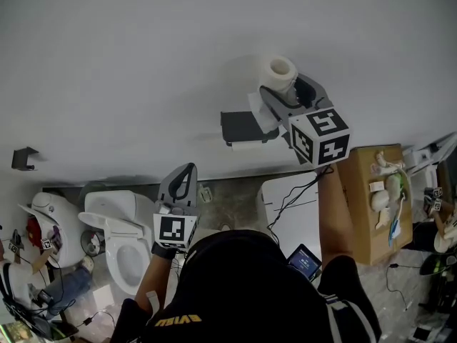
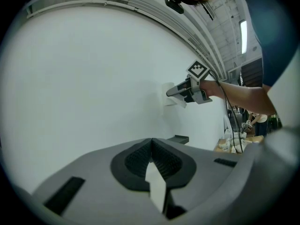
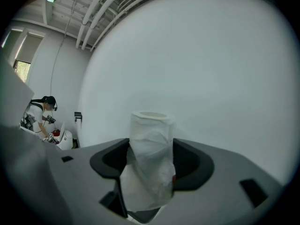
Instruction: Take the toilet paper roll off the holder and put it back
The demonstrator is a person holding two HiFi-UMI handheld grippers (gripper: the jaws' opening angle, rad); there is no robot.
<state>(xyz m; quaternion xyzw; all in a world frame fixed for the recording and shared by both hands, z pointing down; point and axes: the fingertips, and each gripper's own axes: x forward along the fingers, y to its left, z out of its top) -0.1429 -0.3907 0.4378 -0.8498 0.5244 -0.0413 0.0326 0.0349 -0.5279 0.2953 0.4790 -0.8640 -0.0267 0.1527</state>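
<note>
The right gripper (image 1: 280,95) is clamped on the white toilet paper roll with a pale cardboard core (image 1: 278,71). In the right gripper view, the right gripper (image 3: 151,162) has its two dark padded jaws pressing on opposite sides of the roll (image 3: 151,137). The roll stands upright between them, with the open end of the core on top and its outer layer of paper loose and wrinkled.

In the head view, the roll is in the air in front of the plain white wall (image 1: 143,63). It is above the dark grey wall-mounted holder with a flat shelf top (image 1: 241,127), a little to the right of it and clear of it.

The left gripper (image 1: 186,176) is lower and to the left, well apart from the holder. In the left gripper view, the left gripper (image 2: 151,149) has its jaws closed together with their ribbed pads meeting, and it grips nothing. The same view shows the holder (image 2: 179,138) on the wall beyond the jaws.

A white toilet with a raised lid (image 1: 121,241) stands on the floor at lower left. A brown cardboard box (image 1: 368,206) stands at right.
</note>
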